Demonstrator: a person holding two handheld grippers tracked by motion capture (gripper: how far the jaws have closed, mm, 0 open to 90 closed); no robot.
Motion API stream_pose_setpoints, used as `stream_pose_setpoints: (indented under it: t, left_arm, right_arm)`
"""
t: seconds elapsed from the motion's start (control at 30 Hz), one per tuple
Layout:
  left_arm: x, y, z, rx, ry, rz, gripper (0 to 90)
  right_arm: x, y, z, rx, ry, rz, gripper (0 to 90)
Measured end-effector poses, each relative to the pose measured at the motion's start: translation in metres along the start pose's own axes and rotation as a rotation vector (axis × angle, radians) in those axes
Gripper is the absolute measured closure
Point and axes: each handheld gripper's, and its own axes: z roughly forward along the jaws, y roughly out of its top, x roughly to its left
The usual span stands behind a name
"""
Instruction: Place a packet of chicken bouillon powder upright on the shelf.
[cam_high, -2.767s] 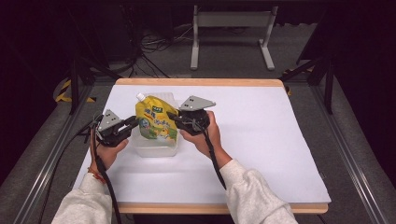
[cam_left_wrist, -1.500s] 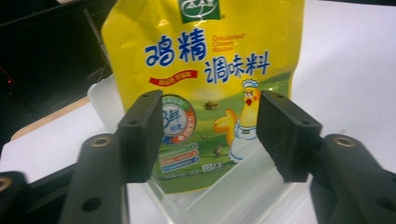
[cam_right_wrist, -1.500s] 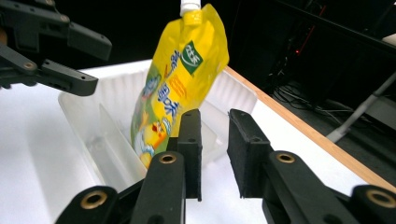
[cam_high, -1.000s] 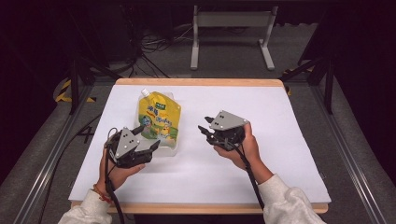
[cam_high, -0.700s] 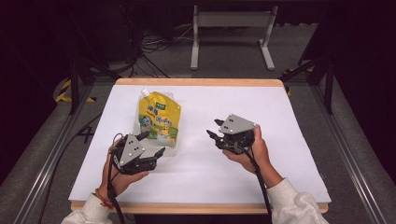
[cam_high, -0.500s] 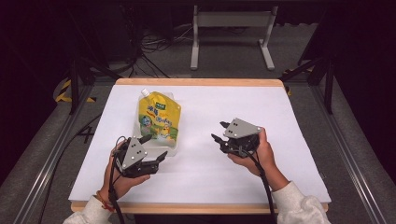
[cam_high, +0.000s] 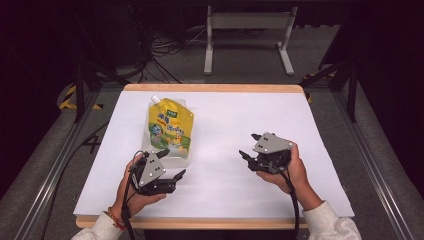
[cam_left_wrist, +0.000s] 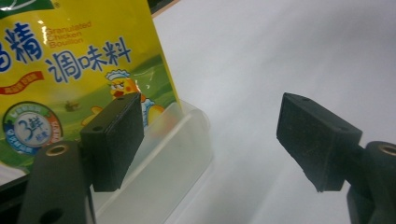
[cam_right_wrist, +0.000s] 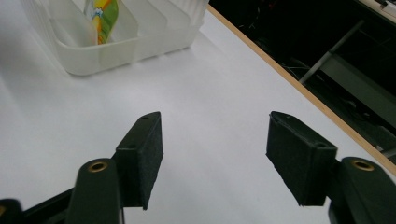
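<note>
A yellow seasoning pouch (cam_high: 170, 126) with a white spout stands upright in a clear ribbed plastic holder (cam_high: 167, 161) at the table's left middle. My left gripper (cam_high: 172, 163) hovers just in front of the holder, open, its jaws having just been opening with nothing between them. In the left gripper view the pouch (cam_left_wrist: 70, 70) and holder (cam_left_wrist: 159, 158) lie behind the left pad, and the gripper (cam_left_wrist: 210, 140) frames bare table. My right gripper (cam_high: 248, 145) is well right of the pouch, open, its jaws having just been opening and empty. The right gripper view (cam_right_wrist: 215, 154) shows the holder (cam_right_wrist: 116, 42) far off.
The white table top (cam_high: 240, 115) has a wooden edge (cam_high: 215, 88) at the far side and another near the person. Metal rails run along both sides, and a stand (cam_high: 247, 30) and cables sit on the floor beyond.
Both grippers have let go of the pouch and drawn back toward the near edge, the right one also moving right. Its jaws have widened. The pouch stands where it was.
</note>
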Motion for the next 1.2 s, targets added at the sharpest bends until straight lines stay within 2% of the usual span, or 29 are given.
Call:
stream_pose_setpoints:
  t: [0.27,0.4,0.5,0.6,0.73,0.87,1.03,1.2]
  left_arm:
    - [-0.011,-0.003,0.005,0.037,-0.038,0.024,22.3]
    - [-0.015,-0.006,0.008,0.056,-0.043,0.042,21.8]
    - [-0.017,-0.009,0.010,0.074,-0.036,0.043,21.0]
    - [-0.019,-0.012,0.012,0.092,-0.048,0.040,20.2]
    - [-0.021,-0.016,0.016,0.111,-0.048,0.056,19.8]
    - [-0.022,-0.019,0.020,0.128,-0.048,0.066,19.4]
    - [-0.022,-0.020,0.021,0.133,-0.060,0.072,18.8]
    - [-0.022,-0.022,0.023,0.140,-0.065,0.058,18.1]
  right_arm:
    - [-0.007,-0.022,-0.004,0.023,-0.043,0.012,25.4]
    - [-0.013,-0.032,-0.007,0.032,-0.052,0.038,23.8]
    - [-0.016,-0.039,-0.010,0.034,-0.061,0.049,22.3]
    - [-0.019,-0.048,-0.014,0.042,-0.072,0.054,21.3]
    - [-0.025,-0.064,-0.022,0.040,-0.079,0.073,19.5]
    - [-0.031,-0.078,-0.031,0.043,-0.106,0.088,18.6]
    - [-0.037,-0.091,-0.040,0.050,-0.131,0.089,17.7]
    - [-0.039,-0.111,-0.049,0.073,-0.156,0.098,16.6]
